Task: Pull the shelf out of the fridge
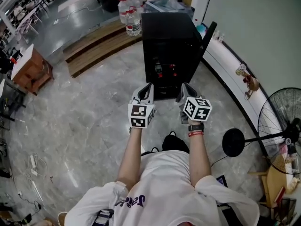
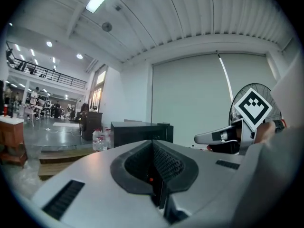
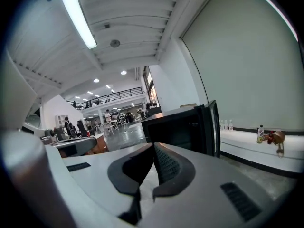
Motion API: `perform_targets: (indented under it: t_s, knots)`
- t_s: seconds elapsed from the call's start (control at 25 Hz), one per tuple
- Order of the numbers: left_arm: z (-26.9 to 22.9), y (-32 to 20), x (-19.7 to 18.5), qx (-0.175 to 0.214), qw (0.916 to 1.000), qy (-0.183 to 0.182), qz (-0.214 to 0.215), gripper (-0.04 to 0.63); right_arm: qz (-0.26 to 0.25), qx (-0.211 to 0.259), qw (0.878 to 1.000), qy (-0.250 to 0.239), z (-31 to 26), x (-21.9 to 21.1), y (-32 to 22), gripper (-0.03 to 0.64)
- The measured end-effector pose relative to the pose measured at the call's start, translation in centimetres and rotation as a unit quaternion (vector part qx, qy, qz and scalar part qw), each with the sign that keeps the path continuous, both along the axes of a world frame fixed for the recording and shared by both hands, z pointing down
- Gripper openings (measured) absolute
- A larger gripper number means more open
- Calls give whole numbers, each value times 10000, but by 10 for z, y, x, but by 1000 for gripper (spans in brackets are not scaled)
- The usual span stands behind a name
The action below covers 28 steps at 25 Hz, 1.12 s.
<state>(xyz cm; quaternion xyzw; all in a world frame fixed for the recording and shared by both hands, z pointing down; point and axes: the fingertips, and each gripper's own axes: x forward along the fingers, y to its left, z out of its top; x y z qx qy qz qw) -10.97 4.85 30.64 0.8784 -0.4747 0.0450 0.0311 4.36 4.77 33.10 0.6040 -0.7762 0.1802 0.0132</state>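
Floor: grey stone-look floor (image 1: 89,126), wide and glossy, all round the fridge.

Fridge (image 1: 169,36): black and boxy, dead ahead of me, front open towards me. Its door (image 1: 209,34) is swung out on the fridge's right side. The right gripper view shows the same dark opening (image 3: 178,132) with the door edge (image 3: 213,127) beside it.

Left of the fridge: a low wooden platform (image 1: 94,48). Clear water bottles (image 1: 130,18) cluster at the fridge's back left corner.

Right of the fridge: a white ledge (image 1: 225,65) along the wall, and a standing fan (image 1: 282,121) further out, on my side.

Shelf (image 1: 165,77): inside the fridge opening, about mid-height. It is dim and hard to make out. Two red-topped items (image 1: 159,69) show there.

My grippers: both level, side by side, pointing at the fridge front and just short of it, not touching.
- Left gripper (image 1: 146,89): jaws pressed together, nothing between them (image 2: 153,145).
- Right gripper (image 1: 186,89): jaws together as well, empty (image 3: 153,147).

The shelf lies ahead of both tips, inside the opening, apart from them.
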Motion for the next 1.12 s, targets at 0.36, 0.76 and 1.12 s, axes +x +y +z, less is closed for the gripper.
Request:
perform_targets:
  t_s: [0.36, 0.76, 1.12]
  knots:
    - [40, -61, 25, -233, 9997, 28, 13, 17, 195, -154, 9996, 107, 43, 20, -61, 15]
    - [64, -123, 51, -354, 9993, 20, 92, 17, 19, -300, 9994, -176, 81, 27, -129, 18]
    - [84, -174, 72, -466, 9987, 28, 191, 17, 6, -412, 9985, -349, 110, 42, -185, 14]
